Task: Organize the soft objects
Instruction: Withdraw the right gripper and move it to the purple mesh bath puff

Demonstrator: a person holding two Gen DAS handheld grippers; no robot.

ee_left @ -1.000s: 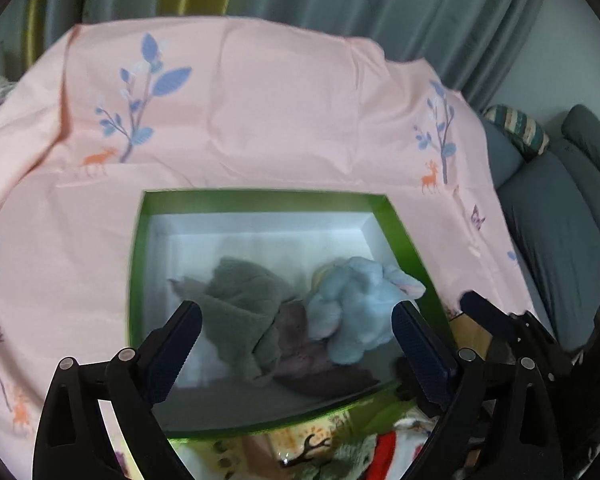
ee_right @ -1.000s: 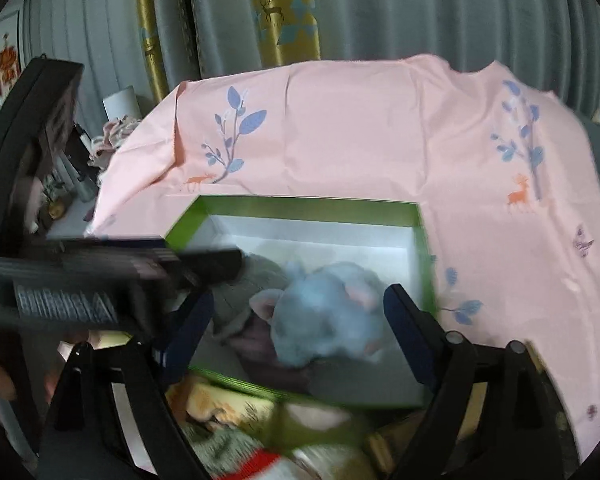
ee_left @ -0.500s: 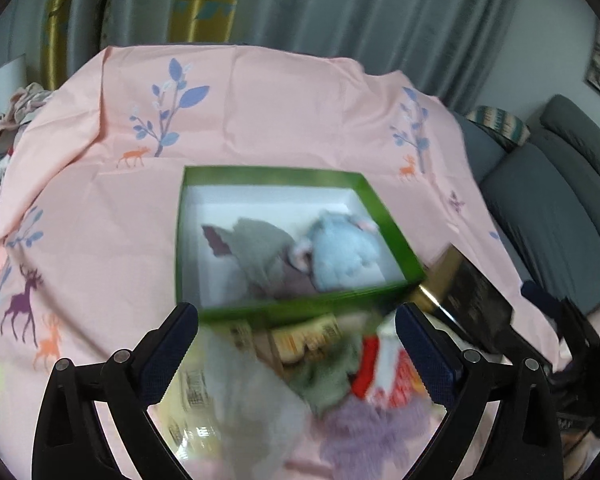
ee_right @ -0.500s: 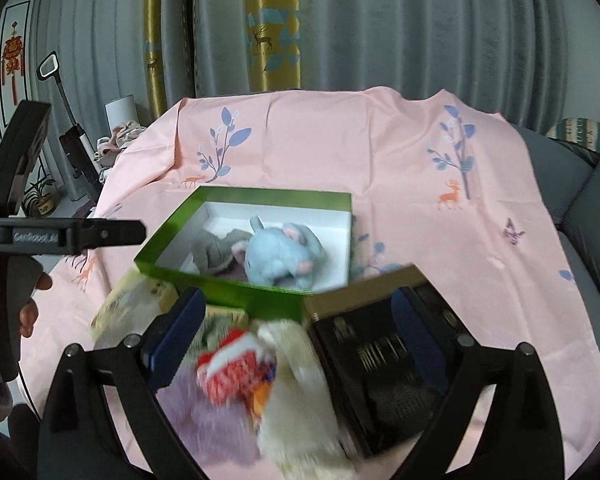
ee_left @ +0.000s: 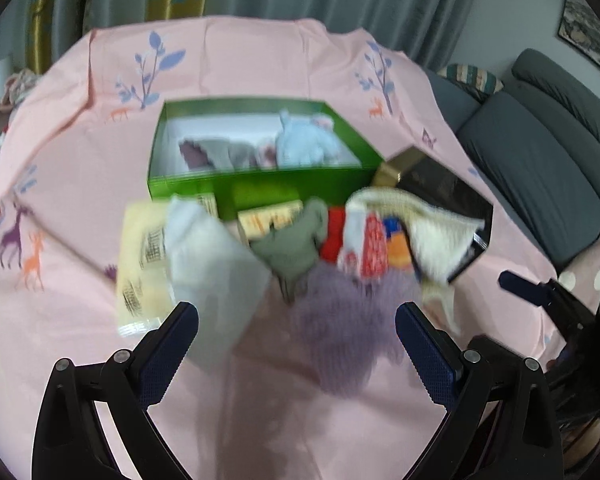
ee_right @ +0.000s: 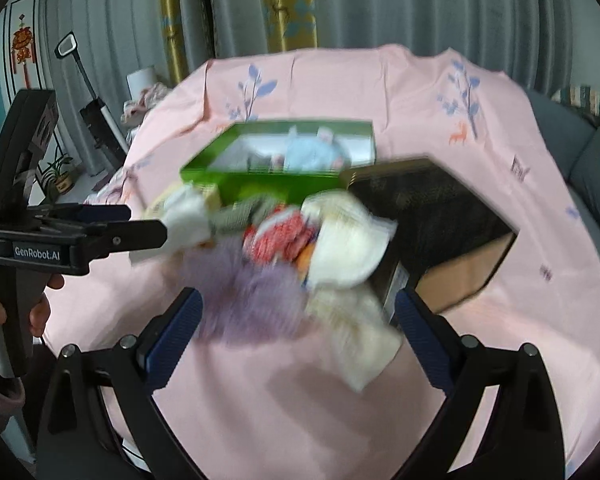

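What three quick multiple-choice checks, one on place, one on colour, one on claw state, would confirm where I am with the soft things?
1. Where is the light blue plush toy?
A. inside the green box
B. on the black box
C. in the left claw

2. What colour is the fluffy item nearest both claws?
A. red
B. purple
C. green

3. How does the right claw stand?
A. shut on a towel
B. shut and empty
C. open and empty

Answers: 1 A, the toy sits within the green walls. 2 B, the blurred fluff on the pink cloth is purple. 3 C, its fingers are wide apart with nothing between them.
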